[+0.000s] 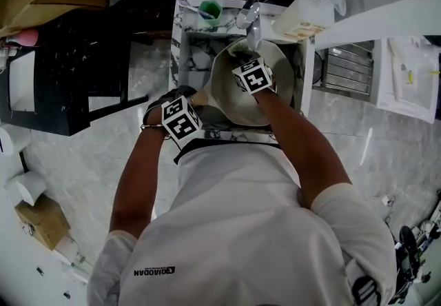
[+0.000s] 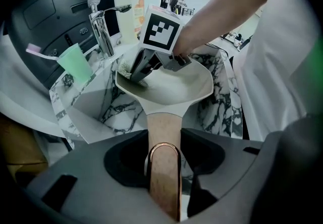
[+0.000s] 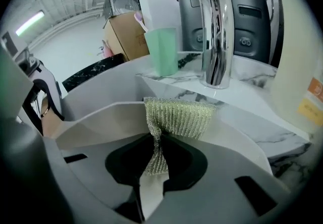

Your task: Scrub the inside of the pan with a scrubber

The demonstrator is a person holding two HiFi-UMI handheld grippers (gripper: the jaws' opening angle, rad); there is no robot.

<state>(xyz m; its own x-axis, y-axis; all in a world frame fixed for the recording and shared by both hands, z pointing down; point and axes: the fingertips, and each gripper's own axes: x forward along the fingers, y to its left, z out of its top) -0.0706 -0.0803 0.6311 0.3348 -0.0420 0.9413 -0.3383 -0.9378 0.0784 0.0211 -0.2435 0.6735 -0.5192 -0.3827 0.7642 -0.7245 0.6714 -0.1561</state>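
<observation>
The person leans over a marble sink (image 1: 180,36) at the upper middle of the head view, and the pale pan (image 1: 234,101) sits tilted inside the basin. The left gripper (image 2: 164,167) is clamped on the pan's tan handle (image 2: 162,132). In the left gripper view the handle runs up the lower middle of the frame between the two jaws and meets the bowl at the centre.

The right gripper (image 3: 153,170) reaches into the pan from the right side of the head view. Its jaws are closed on a green mesh scrubber (image 3: 174,116). The pinched end lies between the jaws, and the free part fans out against the pan's inner wall at the middle of the right gripper view. In the left gripper view the scrubber touches the inside of the pan on its far left side.

A chrome faucet (image 3: 216,36) rises just behind the pan's rim at the upper middle of the right gripper view. A green cup (image 3: 162,51) stands on the sink ledge to its left. A white bottle (image 1: 303,16) rests on the ledge at the upper right of the sink in the head view.
</observation>
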